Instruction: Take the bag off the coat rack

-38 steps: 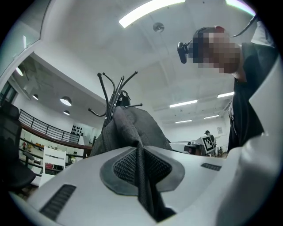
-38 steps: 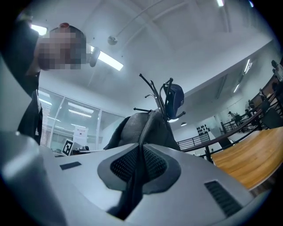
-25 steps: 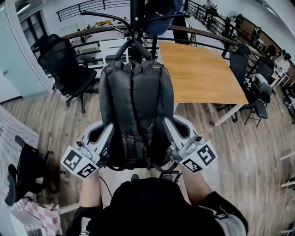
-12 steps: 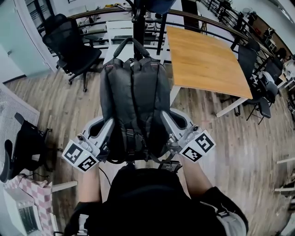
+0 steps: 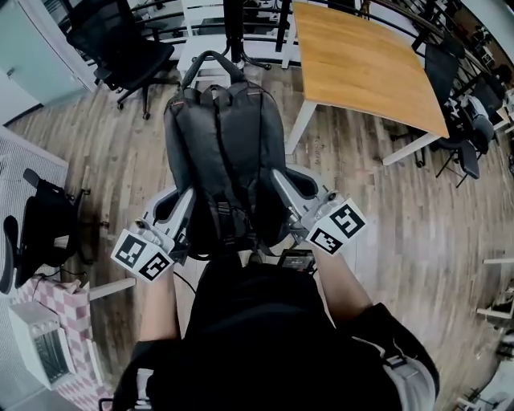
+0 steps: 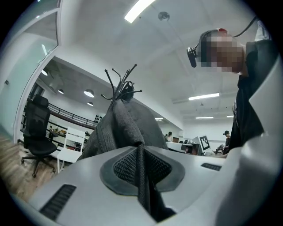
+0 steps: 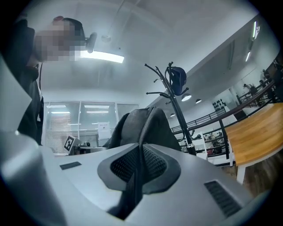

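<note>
Left gripper: jaws nearly together, pads pinched on a thin dark strap or fold of the bag. Right gripper: same, jaws almost closed, clamped on a narrow dark strip of the bag. Which part of the bag each strip was, could not tell.

Head view put the left gripper and right gripper on either side of the grey bag, low on its flanks. The bag was held up in front of the person, top handle at the far end.

Markings: only black-and-white square markers on the gripper cubes, left and right. A sheet on the glass wall carried print too small to read.

The coat rack stood behind the bag, hooks above the bag's top. The right gripper view showed a dark blue item hung on the rack. Head view showed only the rack's pole, but added the wooden table at far right, a black office chair at far left and the plank floor.
</note>
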Demonstrator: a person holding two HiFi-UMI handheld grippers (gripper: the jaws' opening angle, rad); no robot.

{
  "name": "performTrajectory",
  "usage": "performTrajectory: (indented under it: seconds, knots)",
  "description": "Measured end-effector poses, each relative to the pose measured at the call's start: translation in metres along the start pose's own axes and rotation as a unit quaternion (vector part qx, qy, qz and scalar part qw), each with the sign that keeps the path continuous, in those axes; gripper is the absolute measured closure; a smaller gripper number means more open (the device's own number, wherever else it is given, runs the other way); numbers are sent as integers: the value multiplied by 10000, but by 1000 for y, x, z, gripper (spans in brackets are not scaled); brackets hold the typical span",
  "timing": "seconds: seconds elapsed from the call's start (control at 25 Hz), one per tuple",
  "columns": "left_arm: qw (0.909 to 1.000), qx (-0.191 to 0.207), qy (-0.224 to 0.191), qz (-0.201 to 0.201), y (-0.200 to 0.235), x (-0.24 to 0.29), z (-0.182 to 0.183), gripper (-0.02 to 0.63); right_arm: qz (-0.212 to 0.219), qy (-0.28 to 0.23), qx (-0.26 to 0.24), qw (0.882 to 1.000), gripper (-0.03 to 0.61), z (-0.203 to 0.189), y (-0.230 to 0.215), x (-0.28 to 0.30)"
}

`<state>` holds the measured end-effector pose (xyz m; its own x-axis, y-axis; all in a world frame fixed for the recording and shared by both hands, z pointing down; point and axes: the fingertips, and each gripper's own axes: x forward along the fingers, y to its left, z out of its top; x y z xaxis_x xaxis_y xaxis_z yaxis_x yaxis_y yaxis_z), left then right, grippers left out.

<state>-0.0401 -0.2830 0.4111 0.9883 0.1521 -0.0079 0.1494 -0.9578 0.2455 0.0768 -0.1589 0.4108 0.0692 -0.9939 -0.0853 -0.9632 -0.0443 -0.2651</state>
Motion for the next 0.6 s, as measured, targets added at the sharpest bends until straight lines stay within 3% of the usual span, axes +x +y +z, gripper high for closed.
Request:
performTrajectory:
  seconds: [0.2,0.6]
  knots:
    - [9998,112,125,137,-24,-8,-35,569,-173,4,-228,9996,537,-30,7,-31]
    - [9991,-183,378,62,-34,-3,-72,570,-488,134,35,9987,537,-61,-3,-56]
